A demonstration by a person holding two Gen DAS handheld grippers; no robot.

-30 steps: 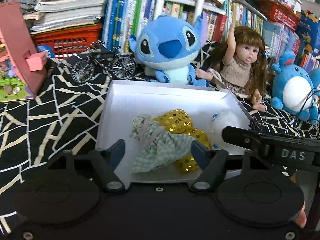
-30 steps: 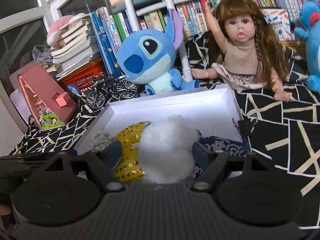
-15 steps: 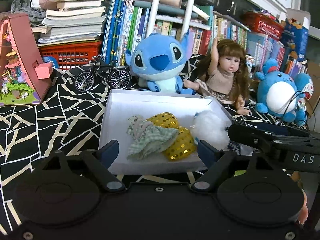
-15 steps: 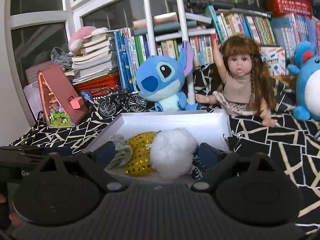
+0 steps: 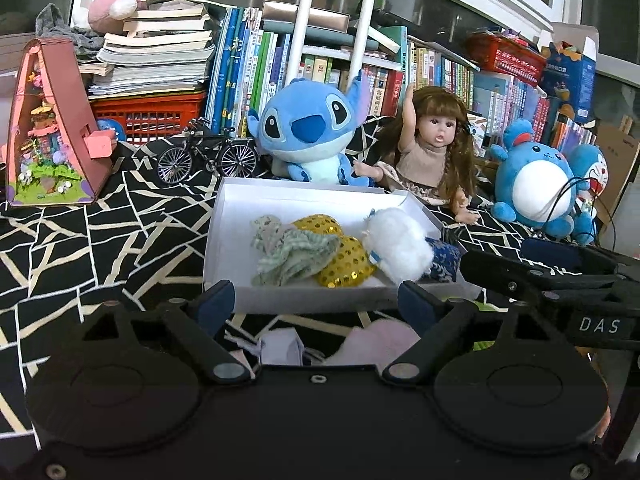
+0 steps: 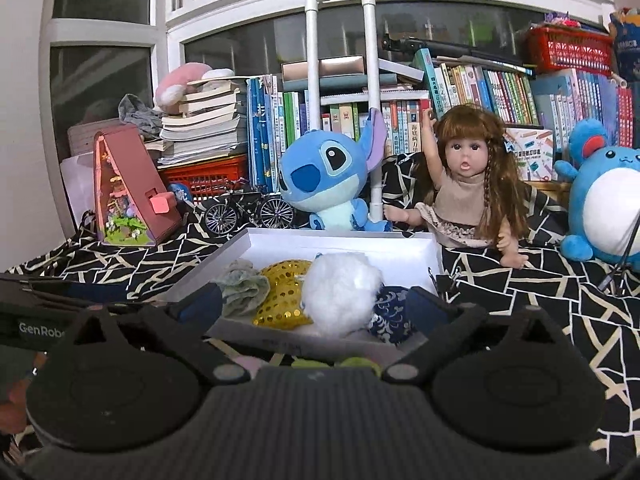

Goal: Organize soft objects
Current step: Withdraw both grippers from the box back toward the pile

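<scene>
Both grippers tilted down toward the white box at 12 o'clock; left gripper and right gripper had just been opening, jaws wide and empty.

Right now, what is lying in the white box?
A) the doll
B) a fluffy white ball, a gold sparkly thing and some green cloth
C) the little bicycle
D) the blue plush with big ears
B: the white box holds the fluffy white ball, the gold sparkly thing and the green cloth.
</scene>
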